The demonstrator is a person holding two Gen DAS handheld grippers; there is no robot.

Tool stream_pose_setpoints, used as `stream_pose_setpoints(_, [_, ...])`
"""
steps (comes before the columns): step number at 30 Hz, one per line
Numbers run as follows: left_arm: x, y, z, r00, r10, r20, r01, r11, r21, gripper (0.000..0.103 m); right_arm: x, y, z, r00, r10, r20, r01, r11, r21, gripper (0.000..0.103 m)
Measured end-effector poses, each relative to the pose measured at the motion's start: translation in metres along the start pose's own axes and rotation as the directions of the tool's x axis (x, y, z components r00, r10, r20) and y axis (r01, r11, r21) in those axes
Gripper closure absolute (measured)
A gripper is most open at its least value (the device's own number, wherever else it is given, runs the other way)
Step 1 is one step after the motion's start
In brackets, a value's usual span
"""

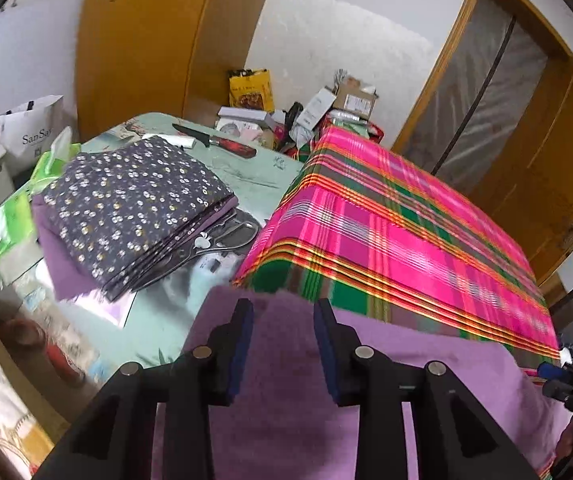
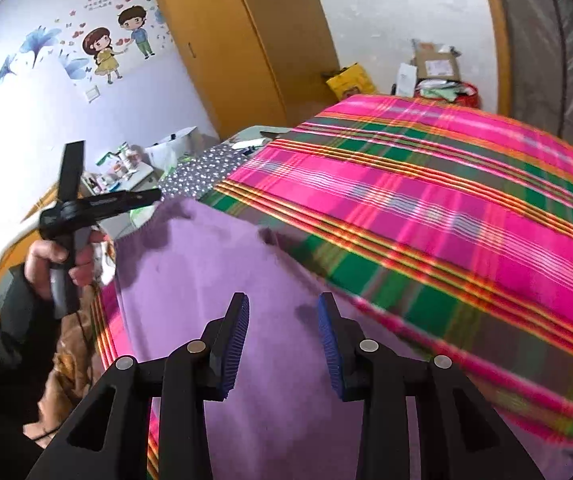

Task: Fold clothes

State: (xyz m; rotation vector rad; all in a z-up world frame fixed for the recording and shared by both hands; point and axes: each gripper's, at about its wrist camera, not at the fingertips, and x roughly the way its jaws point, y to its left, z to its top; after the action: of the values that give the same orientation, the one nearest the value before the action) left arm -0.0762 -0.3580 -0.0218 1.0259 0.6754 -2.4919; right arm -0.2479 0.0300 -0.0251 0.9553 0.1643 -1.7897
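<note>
A purple garment (image 1: 466, 380) lies spread on the near corner of a pink and green plaid bed cover (image 1: 406, 232). My left gripper (image 1: 283, 308) hovers open just over the garment's far edge, nothing between its blue pads. In the right wrist view the same garment (image 2: 206, 272) fills the foreground. My right gripper (image 2: 282, 300) is open above it, holding nothing. A hand holds the left gripper (image 2: 154, 196) over the garment's far left corner. A folded stack of dark floral cloth (image 1: 126, 200) over purple cloth rests to the left.
Scissors (image 1: 226, 236) lie beside the folded stack and a red-handled knife (image 1: 218, 142) lies behind it on the mint sheet. A green tissue pack (image 1: 18, 216) sits far left. Boxes (image 1: 326, 112) pile up at the bed's far end, near a wooden wardrobe (image 1: 146, 40).
</note>
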Motion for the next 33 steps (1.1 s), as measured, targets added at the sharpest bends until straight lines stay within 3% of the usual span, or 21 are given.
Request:
stream_pose_setpoints(4, [0.021,0.007,-0.001,0.999,0.004,-0.047,-0.004,1.0,-0.006,0.071,0.03,-0.012,0.023,0.996,0.074,-0.043,-0.072,0.996,0.051,0.066])
stream_pose_setpoints(7, [0.023,0.014,-0.011,0.999,-0.016,-0.046,0.016,1.0,-0.014,0.071,0.048,-0.011,0.029,0.991,0.104,-0.083,-0.102,0.994,0.028,0.066])
stream_pose_setpoints(10, [0.022,0.018,-0.017,0.999,-0.027,-0.032,0.026,1.0,-0.017,0.071,0.055,0.005,0.023,0.973,0.196,-0.123,-0.202,0.979,-0.035,0.067])
stream_pose_setpoints(15, [0.021,0.02,-0.02,0.999,-0.035,-0.018,0.035,0.999,-0.025,0.071,0.058,0.033,0.004,0.951,0.237,-0.197,-0.263,0.957,-0.122,0.067])
stream_pose_setpoints(19, [0.022,0.023,-0.02,0.999,-0.05,-0.013,0.05,0.998,-0.034,0.07,0.056,0.035,-0.008,0.937,0.254,-0.239,-0.284,0.954,-0.101,0.067])
stream_pose_setpoints(22, [0.023,0.024,-0.021,0.998,-0.058,-0.01,0.058,0.998,-0.04,0.07,0.054,0.029,-0.01,0.946,0.224,-0.234,-0.249,0.965,-0.083,0.067])
stream_pose_setpoints(25, [0.023,0.024,-0.021,0.998,-0.058,-0.008,0.058,0.998,-0.039,0.07,0.036,0.018,0.005,0.969,0.212,-0.123,-0.22,0.974,-0.049,0.067])
stream_pose_setpoints(28, [0.023,0.025,-0.021,0.998,-0.059,-0.007,0.059,0.998,-0.038,0.069,0.03,-0.001,0.024,0.976,0.213,-0.054,-0.213,0.977,-0.005,0.066])
stream_pose_setpoints(31, [0.023,0.026,-0.021,0.998,-0.067,-0.009,0.067,0.997,-0.044,0.069,0.055,-0.019,0.03,0.969,0.205,-0.137,-0.205,0.979,0.016,0.066])
stream_pose_setpoints(33, [0.023,0.027,-0.021,0.997,-0.072,-0.009,0.071,0.996,-0.045,0.069,0.071,-0.022,0.026,0.95,0.223,-0.217,-0.222,0.975,0.028,0.064])
